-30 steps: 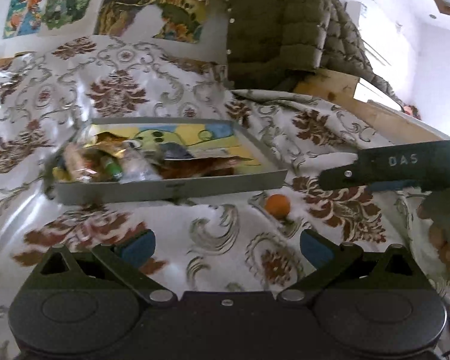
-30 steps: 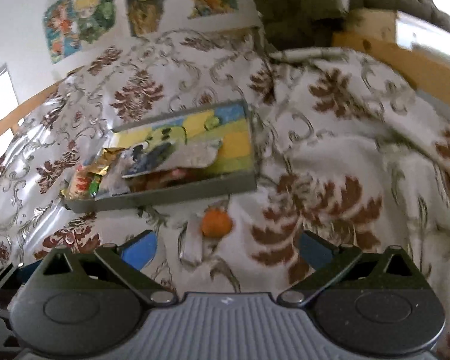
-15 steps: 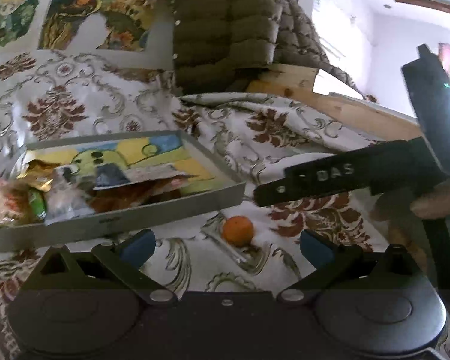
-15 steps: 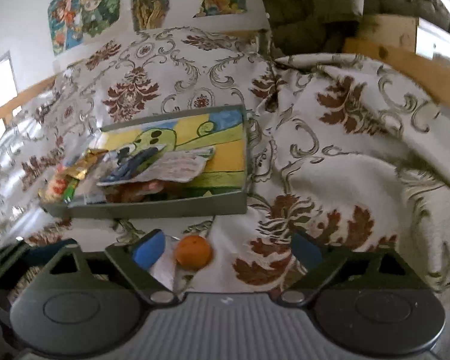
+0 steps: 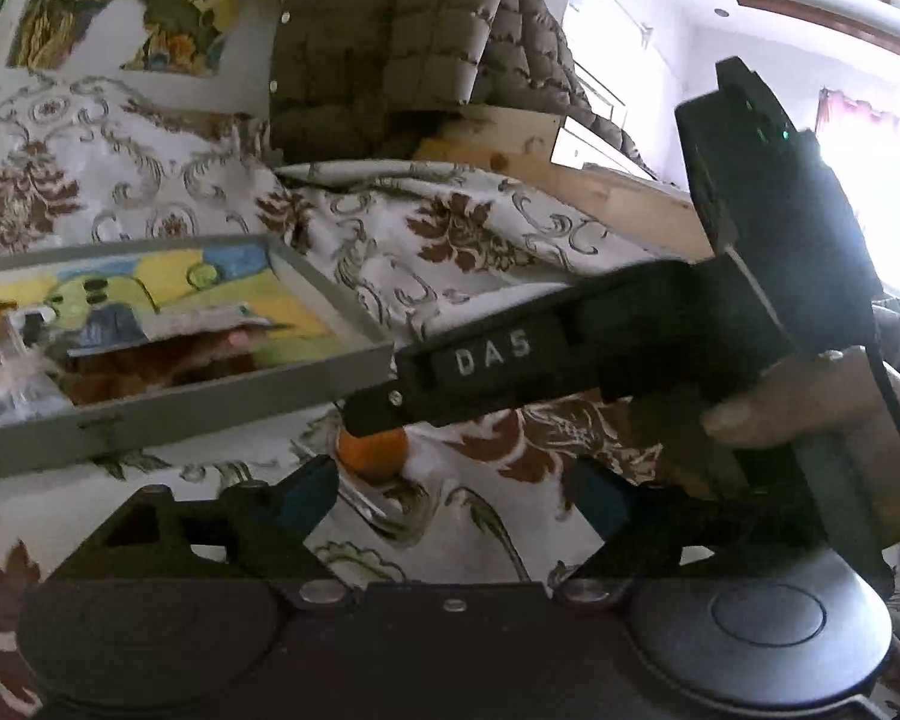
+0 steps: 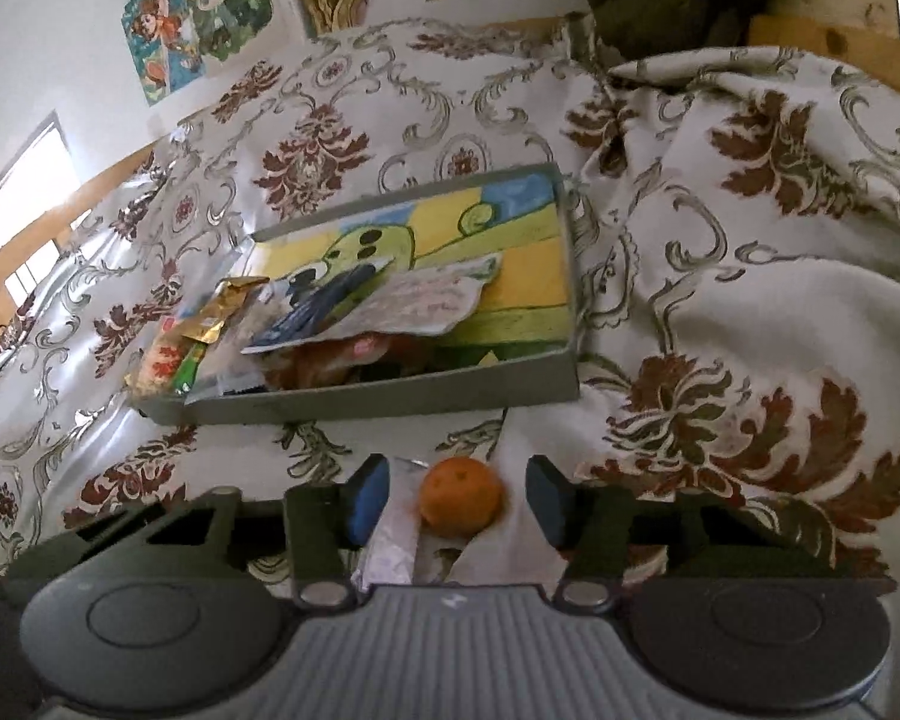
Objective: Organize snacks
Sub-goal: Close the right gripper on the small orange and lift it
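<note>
A small orange (image 6: 461, 495) lies on the patterned cloth just in front of a grey tray (image 6: 390, 402). The tray has a cartoon picture on its floor and holds several snack packets (image 6: 210, 336). My right gripper (image 6: 457, 501) straddles the orange, jaws closing, with a gap still showing on each side. A clear wrapper (image 6: 393, 534) lies beside the fruit between the pads. In the left wrist view the right gripper's black finger (image 5: 492, 354) crosses over the orange (image 5: 372, 459) and hides its top. My left gripper (image 5: 450, 498) hovers close behind, jaws closing slightly, with only cloth between them.
The floral cloth (image 6: 780, 240) bunches into folds to the right of the tray. An olive quilted jacket (image 5: 378, 30) and a wooden board (image 5: 600, 192) stand behind. Posters (image 6: 198, 18) hang on the wall. A hand (image 5: 810, 402) grips the right tool.
Both grippers have come in low toward the orange. The right jaws have narrowed around it. The right tool has slid across the left wrist view and now covers the orange's top.
</note>
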The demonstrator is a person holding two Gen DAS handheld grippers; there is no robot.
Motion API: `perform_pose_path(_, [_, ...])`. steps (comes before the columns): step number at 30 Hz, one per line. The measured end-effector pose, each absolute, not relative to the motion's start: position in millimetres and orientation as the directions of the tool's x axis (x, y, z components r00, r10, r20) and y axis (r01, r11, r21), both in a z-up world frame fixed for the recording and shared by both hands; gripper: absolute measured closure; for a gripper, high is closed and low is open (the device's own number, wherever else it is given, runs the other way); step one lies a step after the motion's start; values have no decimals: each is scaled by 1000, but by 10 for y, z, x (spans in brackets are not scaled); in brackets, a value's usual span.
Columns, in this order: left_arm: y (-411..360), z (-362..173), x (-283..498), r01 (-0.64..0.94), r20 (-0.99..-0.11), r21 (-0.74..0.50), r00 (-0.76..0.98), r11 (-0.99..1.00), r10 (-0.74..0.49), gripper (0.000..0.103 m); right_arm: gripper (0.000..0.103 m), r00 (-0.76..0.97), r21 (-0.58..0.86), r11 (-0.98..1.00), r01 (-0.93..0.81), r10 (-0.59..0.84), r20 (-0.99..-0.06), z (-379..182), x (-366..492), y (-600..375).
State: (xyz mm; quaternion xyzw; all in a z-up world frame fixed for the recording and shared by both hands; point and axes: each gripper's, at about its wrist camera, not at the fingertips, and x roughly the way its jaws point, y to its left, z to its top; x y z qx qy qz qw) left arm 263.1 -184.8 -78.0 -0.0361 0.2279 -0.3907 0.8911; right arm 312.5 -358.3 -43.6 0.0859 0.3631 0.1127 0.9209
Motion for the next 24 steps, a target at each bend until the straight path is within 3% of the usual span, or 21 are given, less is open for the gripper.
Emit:
perform_pose_path(3, [-1878, -829, 2699, 666, -406, -269, 577, 696, -709, 20, 47, 698, 269, 952, -148, 293, -654, -477, 3170, -3599])
perform_pose_path(9, [-1816, -970, 2924, 556, -480, -396, 553, 731, -681, 32, 48, 670, 276, 951, -137, 294, -682, -609, 3291, -3568])
perform_pose_path(14, [-1700, -1039, 3027, 504, -477, -481, 536, 718, -696, 45, 60, 641, 292, 950, -112, 294, -709, -695, 3352, -3595])
perform_pose_path(20, [-1674, -1041, 3142, 455, -473, -550, 521, 700, -710, 63, 63, 625, 333, 940, -76, 305, -719, -715, 3404, -3676])
perform_pose_path(24, [-1594, -1109, 3280, 362, -462, -663, 491, 655, -739, 74, 63, 623, 339, 939, -63, 302, -722, -722, 3409, -3687])
